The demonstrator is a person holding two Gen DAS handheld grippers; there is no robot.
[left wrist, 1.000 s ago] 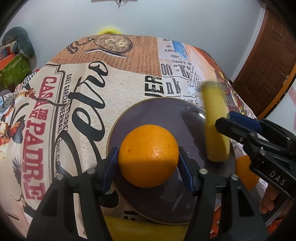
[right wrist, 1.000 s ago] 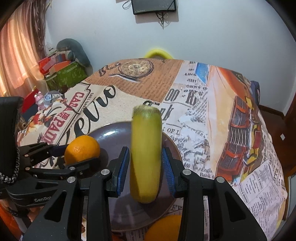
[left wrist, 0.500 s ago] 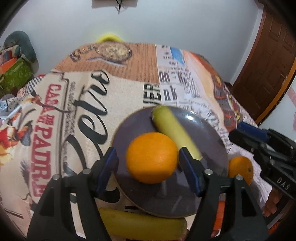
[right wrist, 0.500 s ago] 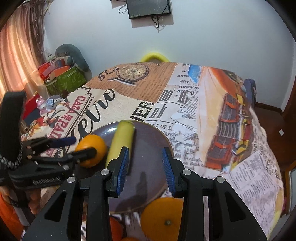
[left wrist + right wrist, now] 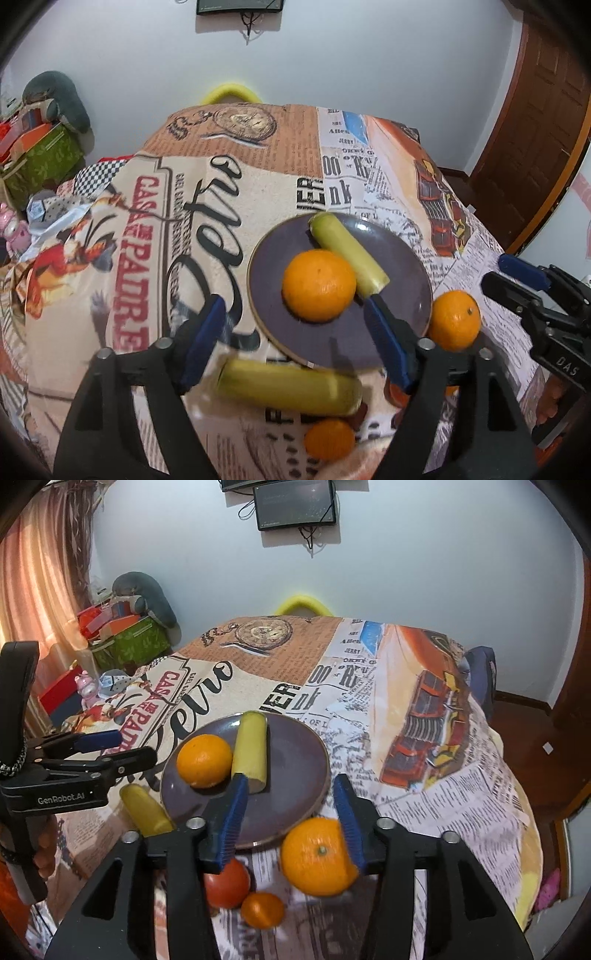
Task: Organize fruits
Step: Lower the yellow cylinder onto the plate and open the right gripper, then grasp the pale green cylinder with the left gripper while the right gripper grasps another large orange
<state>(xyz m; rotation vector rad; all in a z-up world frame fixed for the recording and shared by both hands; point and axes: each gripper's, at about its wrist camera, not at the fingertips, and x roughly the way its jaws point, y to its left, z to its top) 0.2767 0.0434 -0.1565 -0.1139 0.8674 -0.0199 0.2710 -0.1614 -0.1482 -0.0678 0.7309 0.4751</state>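
Note:
A dark purple plate lies on the table with an orange and a yellow banana on it. My left gripper is open and empty, pulled back from the plate. My right gripper is open and empty above the plate's near rim. A second banana lies on the cloth beside the plate. Another orange sits by the plate's rim, and a small orange lies nearer.
A red tomato lies beside the small orange. The table wears a printed newspaper-pattern cloth. A yellow chair back stands at the far side, boxes at the left, a wooden door at the right.
Both grippers opened and let go: the orange and the banana now rest on the plate. Both grippers drew back and up, bringing the loose fruit into view.

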